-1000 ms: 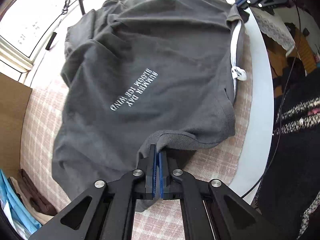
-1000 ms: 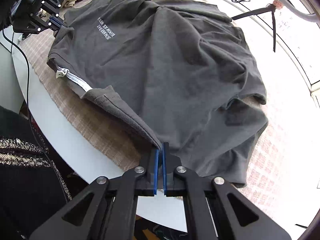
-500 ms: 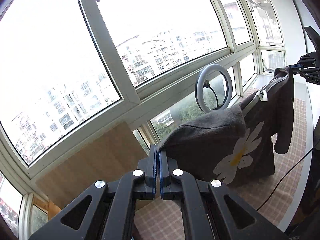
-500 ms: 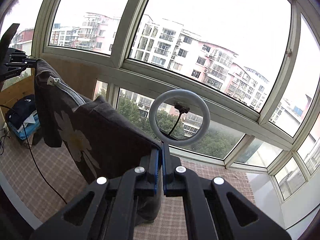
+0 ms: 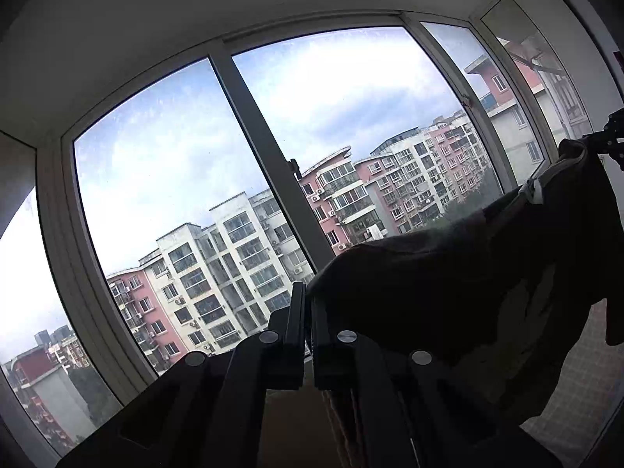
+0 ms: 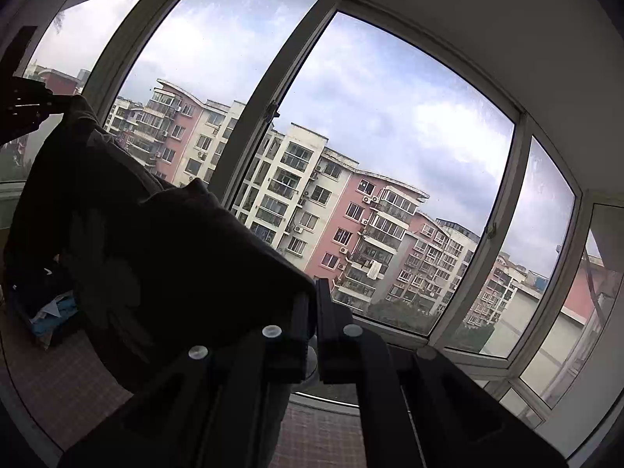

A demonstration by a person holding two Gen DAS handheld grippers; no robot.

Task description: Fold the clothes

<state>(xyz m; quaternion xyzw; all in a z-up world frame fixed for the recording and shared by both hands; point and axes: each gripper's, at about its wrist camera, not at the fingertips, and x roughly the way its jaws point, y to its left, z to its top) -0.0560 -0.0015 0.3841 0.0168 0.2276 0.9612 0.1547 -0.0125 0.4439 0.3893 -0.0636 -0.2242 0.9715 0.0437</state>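
Gripping the dark shirt [image 5: 448,280], both closed jaws; its backlit front unreadable.

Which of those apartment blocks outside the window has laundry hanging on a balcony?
The pink block in the right wrist view: white washing hangs off a balcony. The cream block beside it shows none.
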